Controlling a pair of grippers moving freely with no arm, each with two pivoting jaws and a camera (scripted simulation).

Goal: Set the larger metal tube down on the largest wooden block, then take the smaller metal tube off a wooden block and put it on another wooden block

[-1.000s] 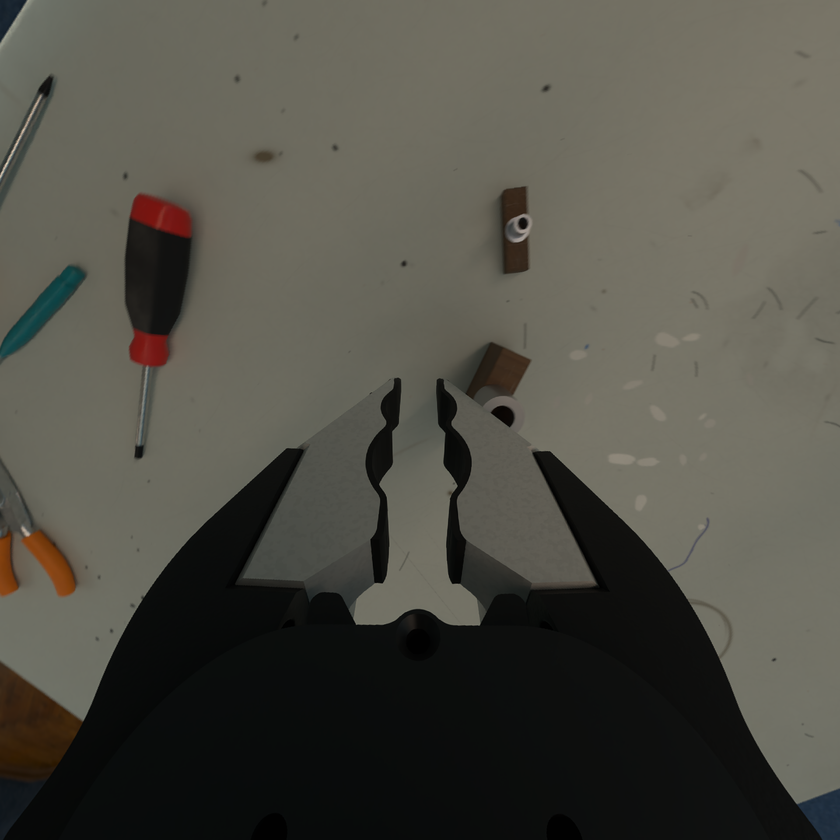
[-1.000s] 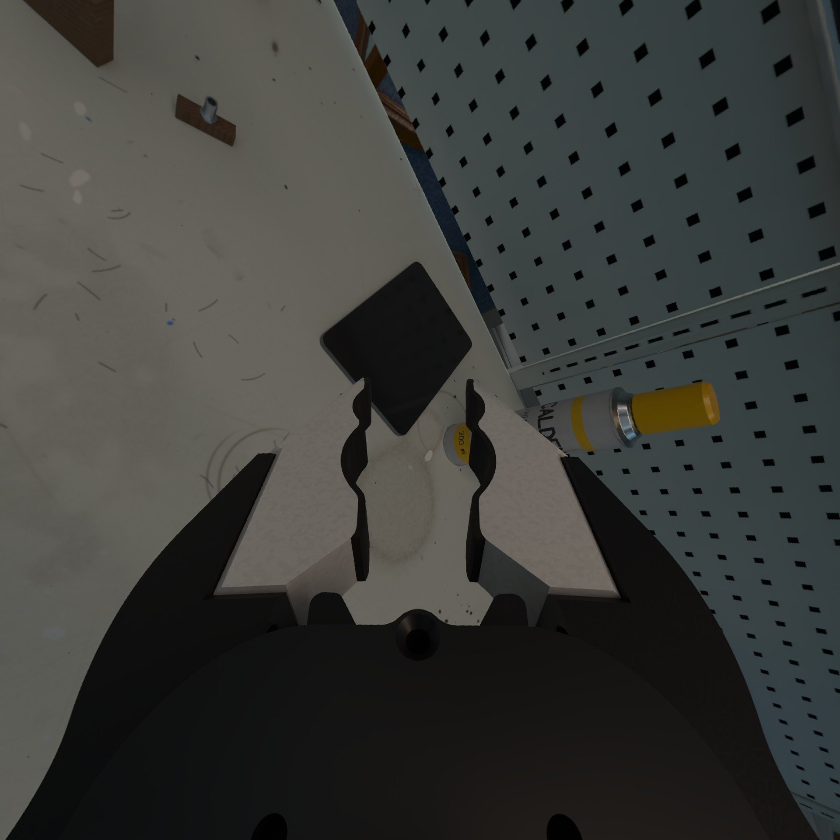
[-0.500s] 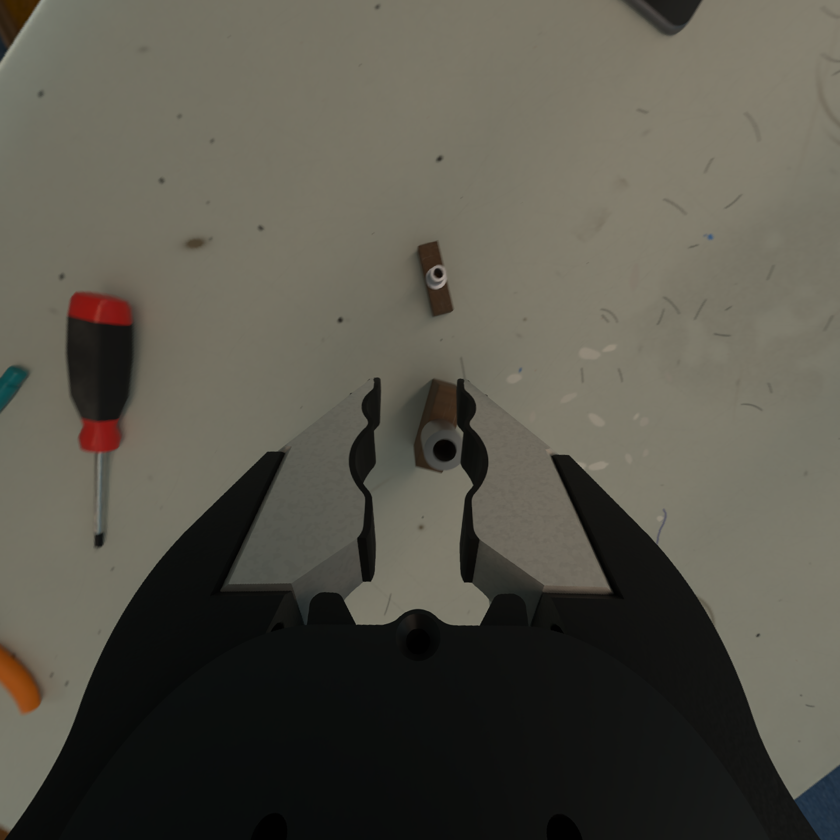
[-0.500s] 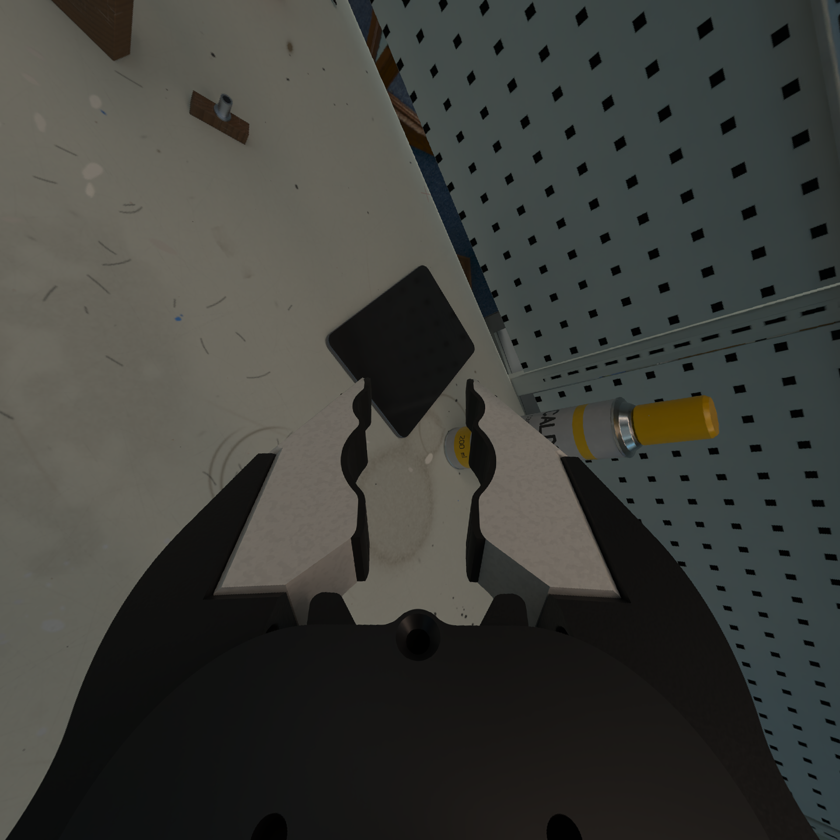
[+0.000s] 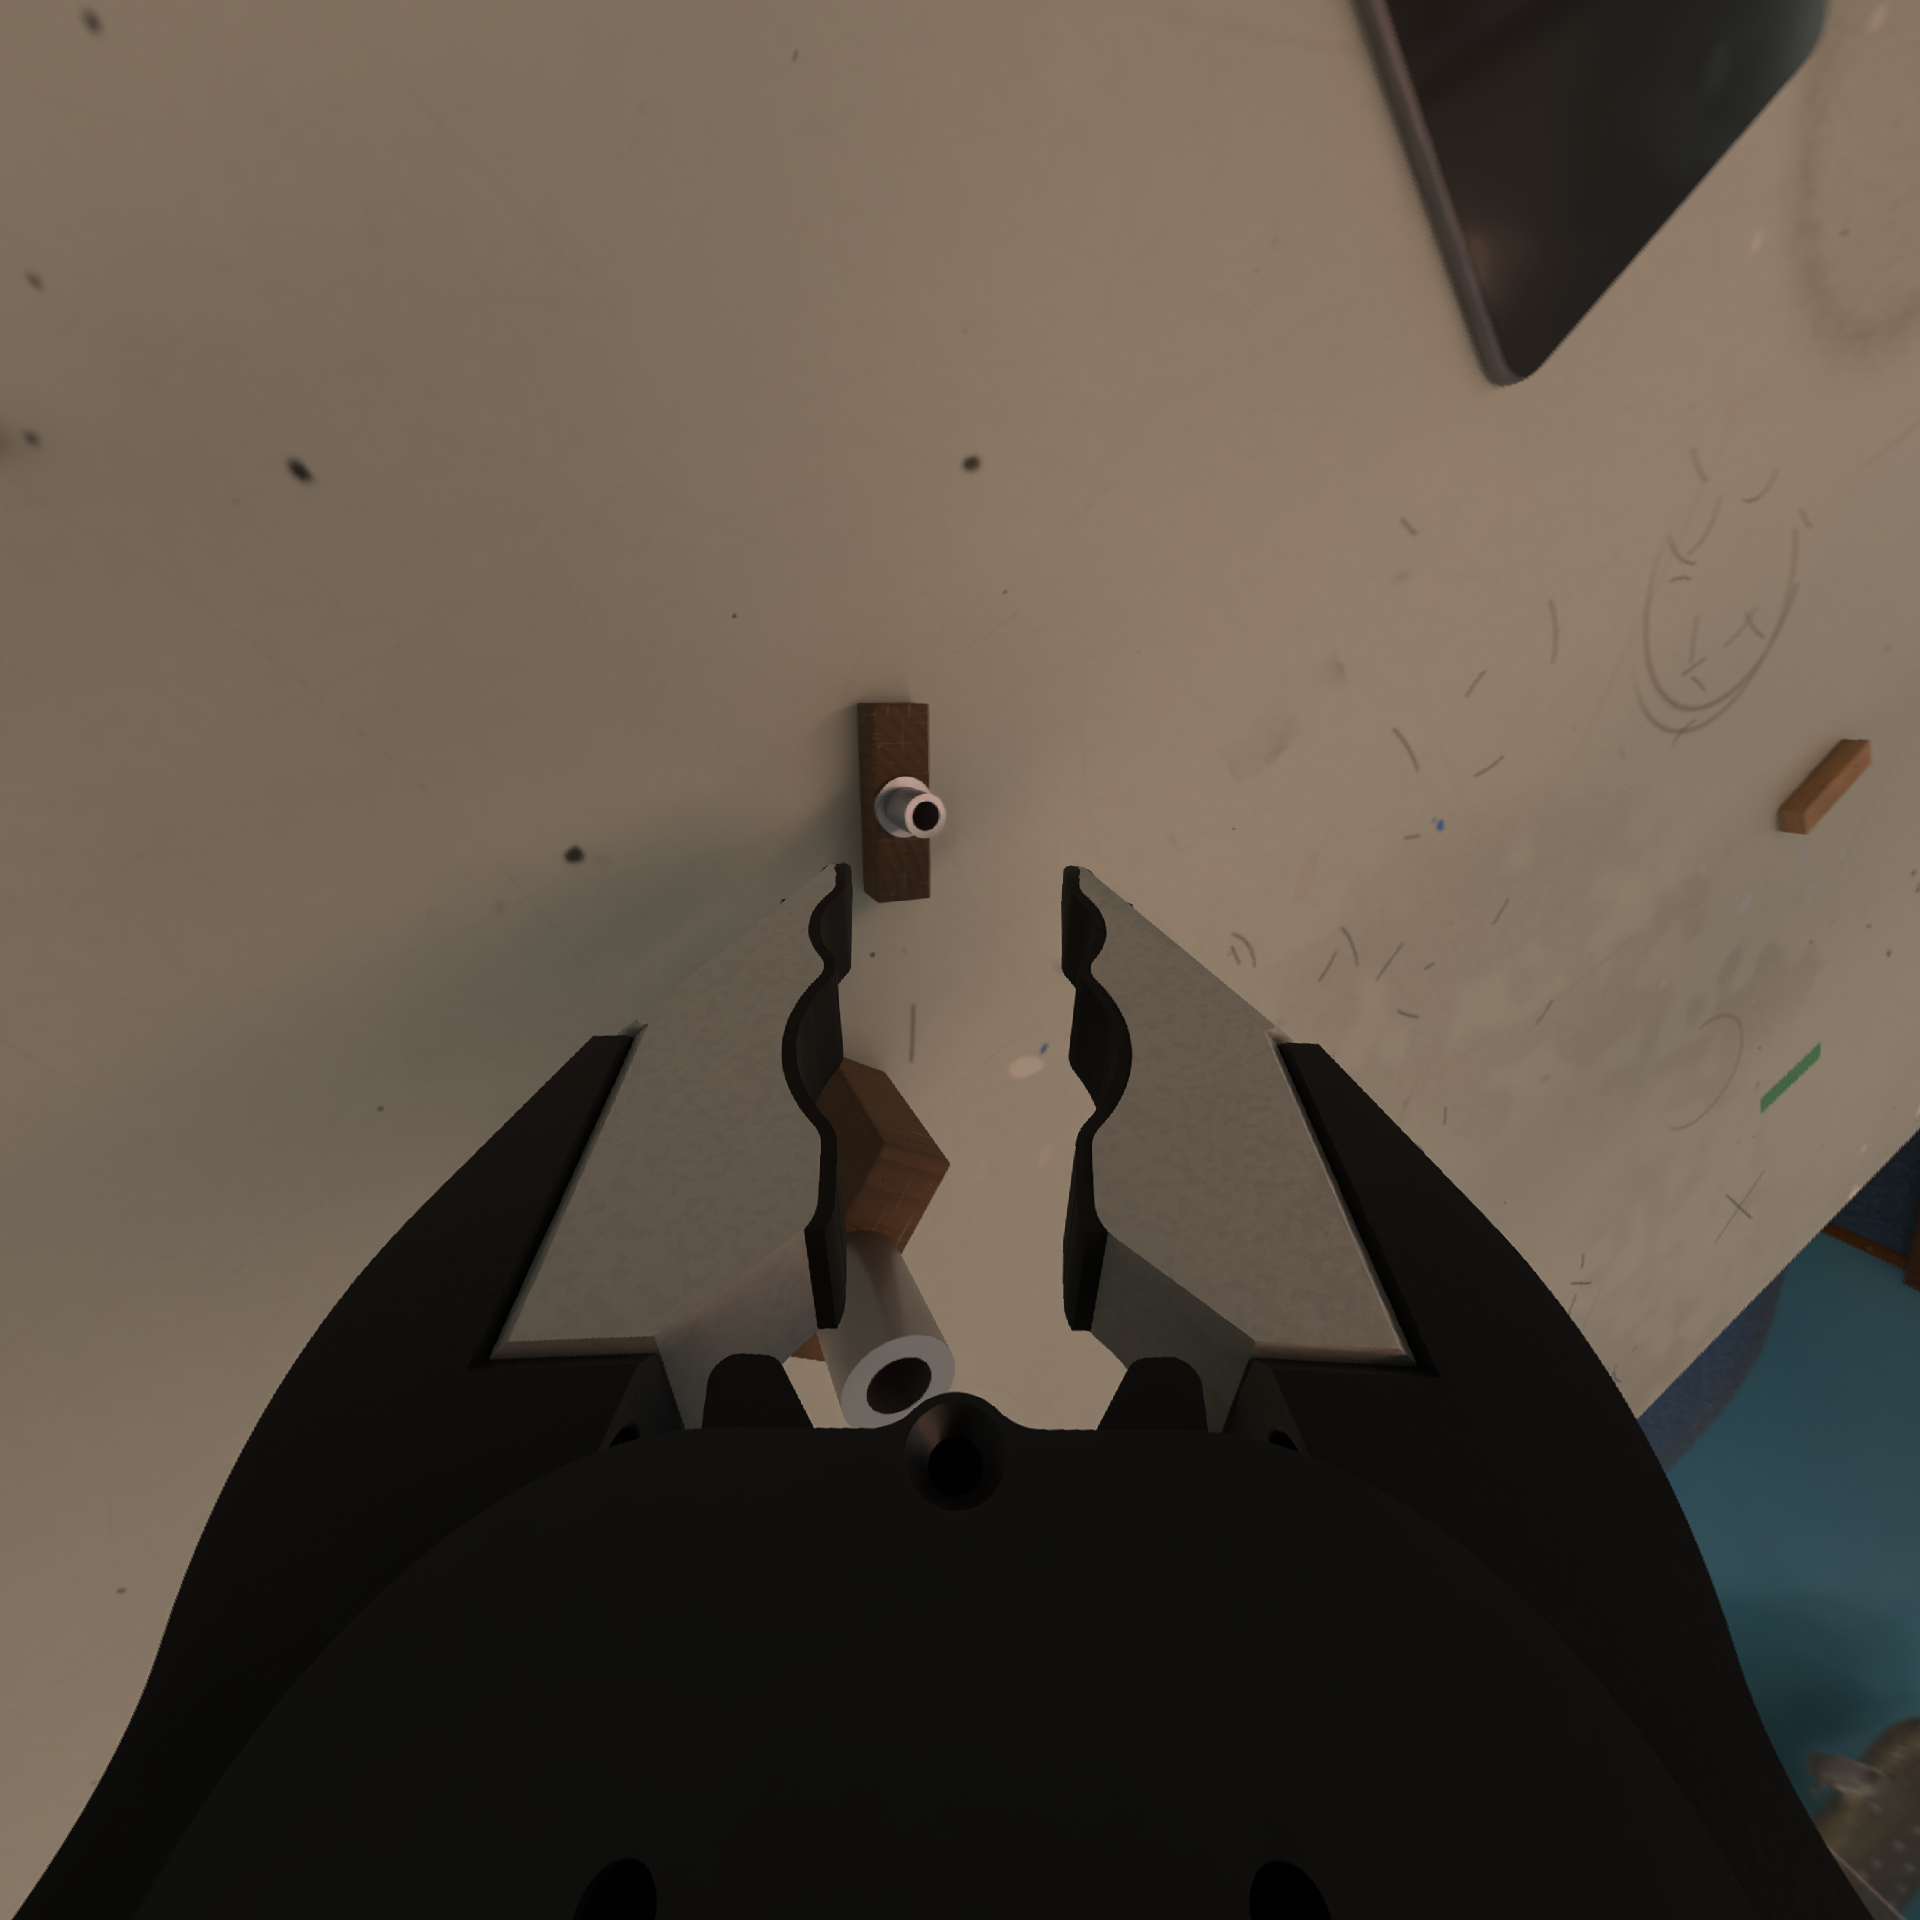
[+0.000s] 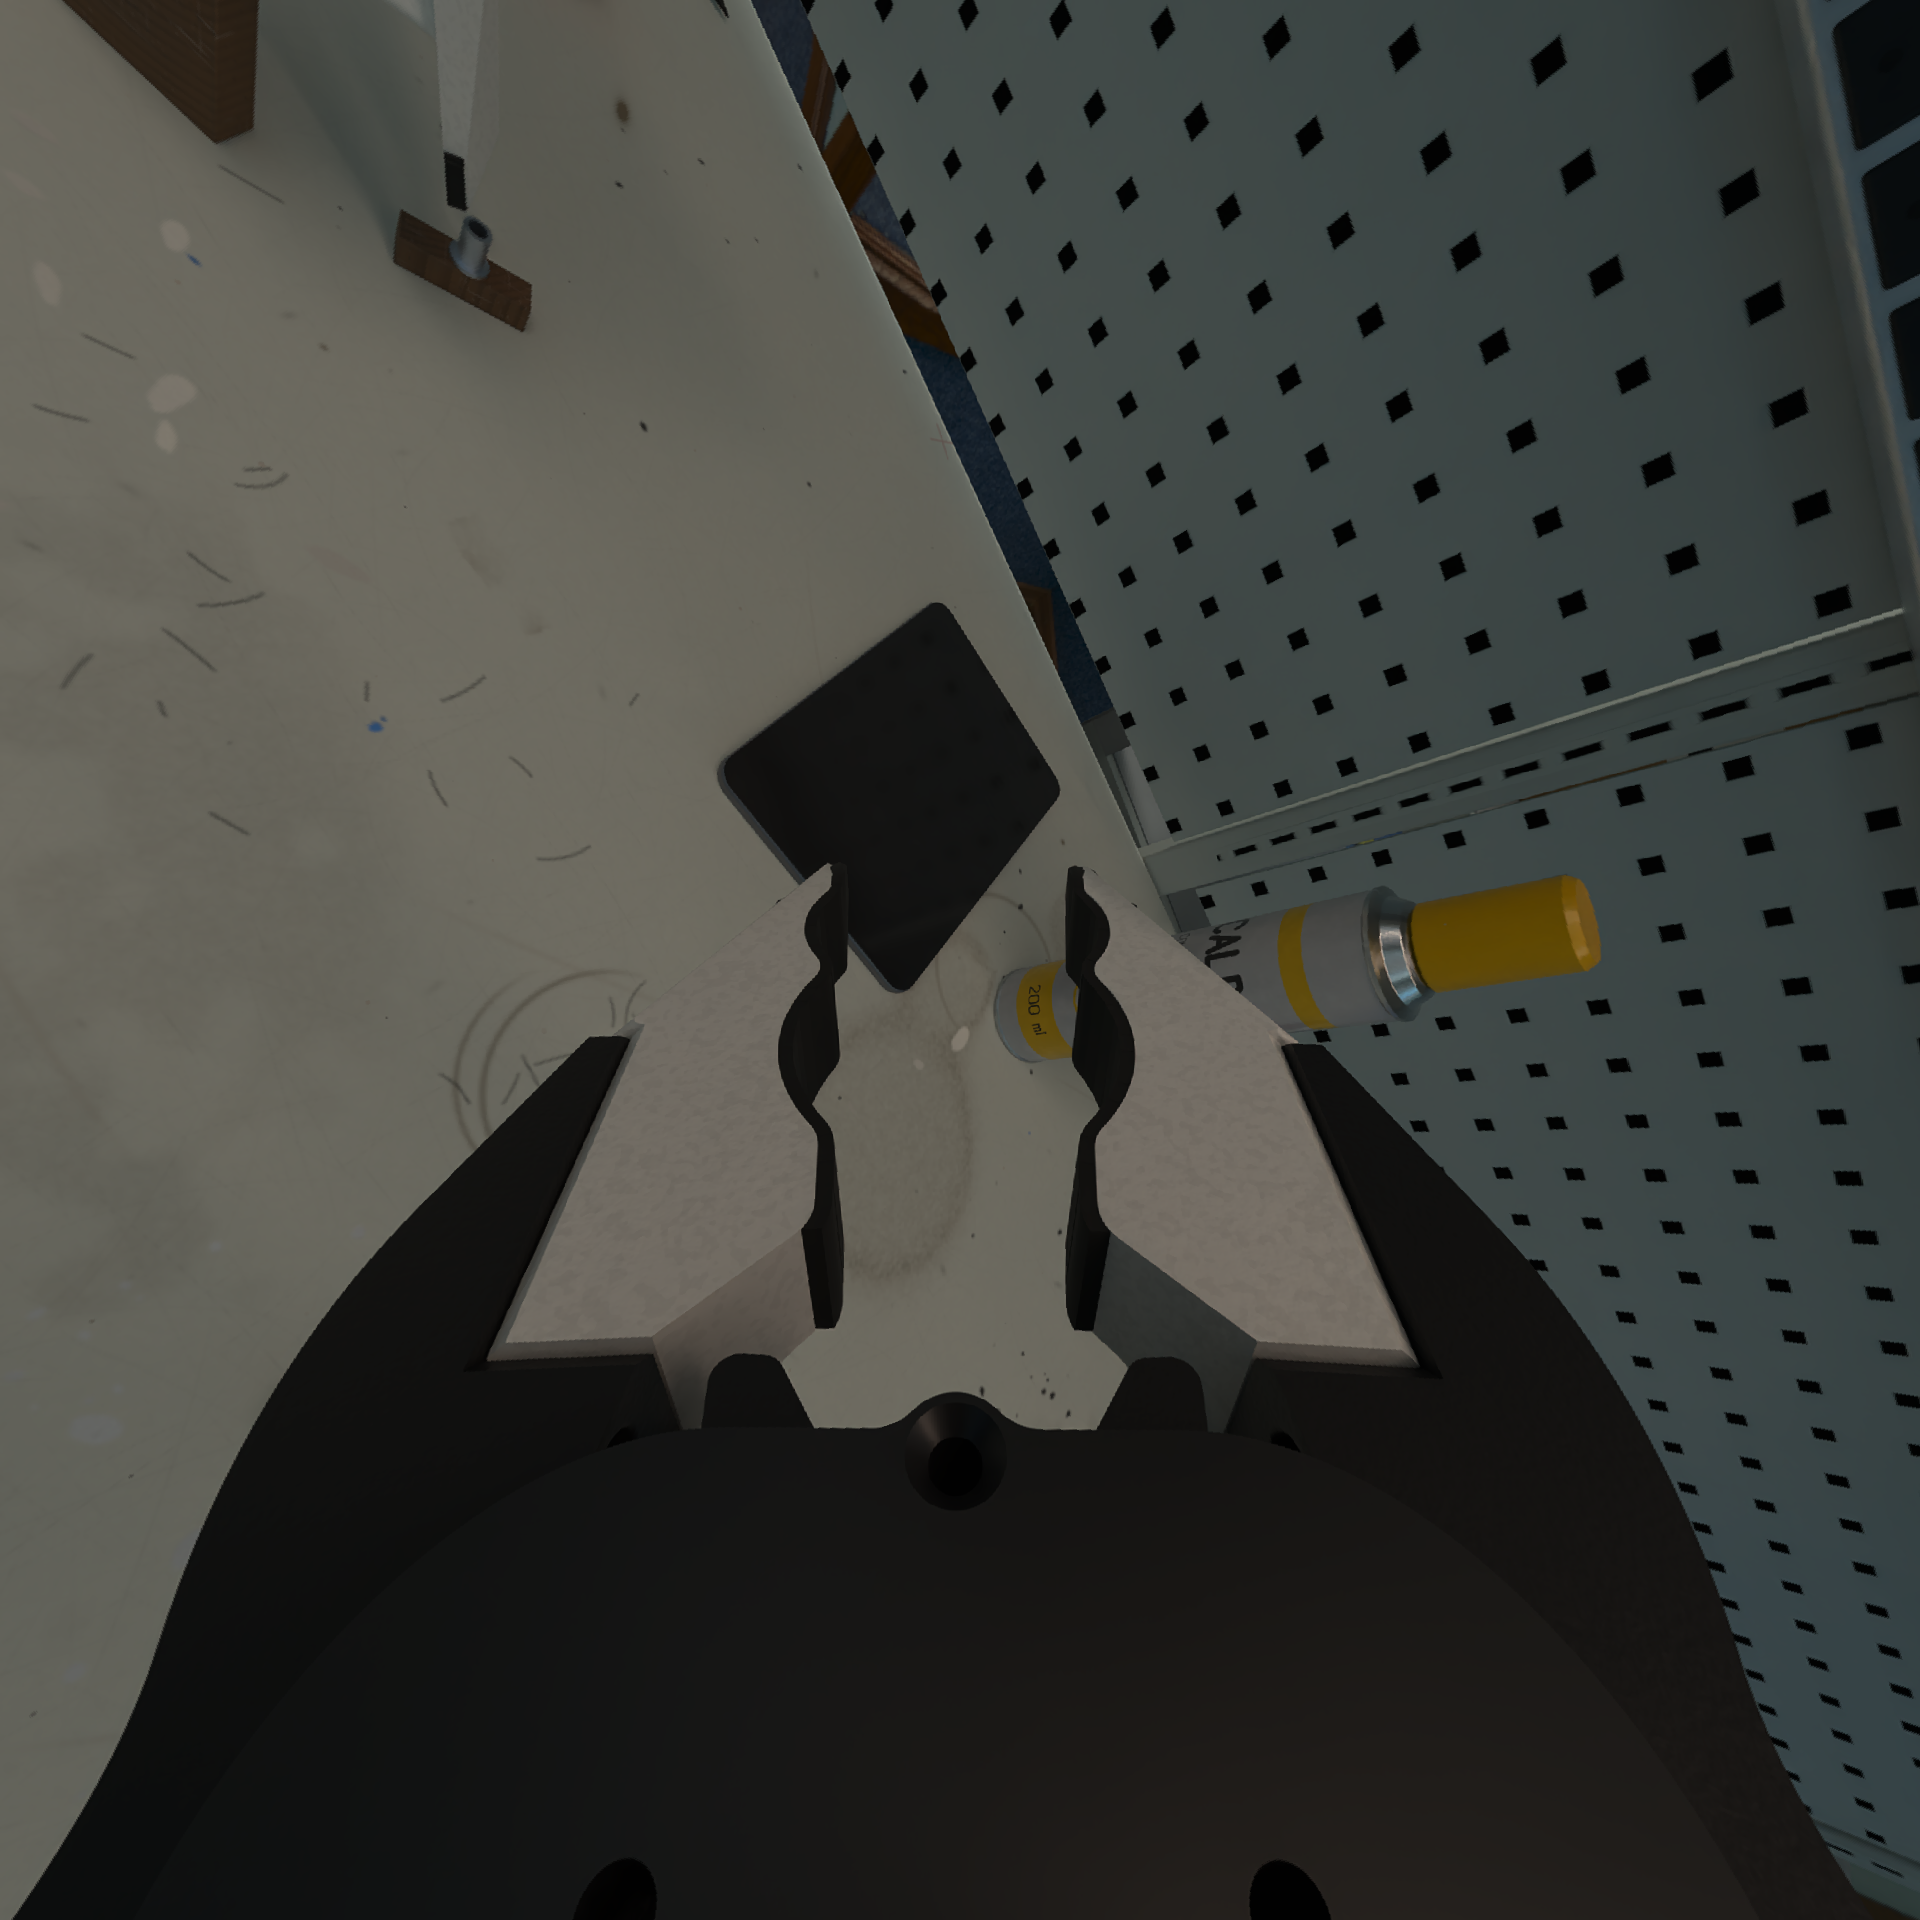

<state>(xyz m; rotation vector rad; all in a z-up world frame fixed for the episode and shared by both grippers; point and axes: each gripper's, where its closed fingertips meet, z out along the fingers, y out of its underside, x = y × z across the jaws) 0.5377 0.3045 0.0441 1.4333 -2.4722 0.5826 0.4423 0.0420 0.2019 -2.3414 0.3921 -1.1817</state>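
The left claw point(image 5: 954, 883) is open and points down at the pale surface point(image 5: 520, 520); its two jaws stand well apart and grip nothing. Between the jaws, close against the left one, the larger metal tube point(image 5: 883, 1351) stands upright on a small brown wooden block point(image 5: 883, 1153). Its open end faces the camera, near the base of the claw. I cannot tell if the left jaw touches the tube or only passes beside it.

Farther away, just beyond the tip of the left jaw, a narrow dark wooden block point(image 5: 894, 748) lies flat on the surface, and the smaller metal tube point(image 5: 910, 808) stands on its middle. To the far right a small light wooden piece point(image 5: 1823, 785) lies alone, and a dark flat plate point(image 5: 1621, 166) fills the upper right corner.

The right claw point(image 6: 956, 883) is also open and empty. It hangs over the surface near its right edge, where a black square pad point(image 6: 894, 769) lies just beyond the fingertips. A small can with a yellow band point(image 6: 1029, 1013) is beside the right jaw, and a grey and yellow spray can point(image 6: 1434, 951) is at the grey pegboard wall point(image 6: 1455, 416). In this view the smaller tube on its narrow block is far at the upper left, with the tip of the left claw just behind it. The corner of a larger wooden block point(image 6: 197, 62) shows at the top left edge.
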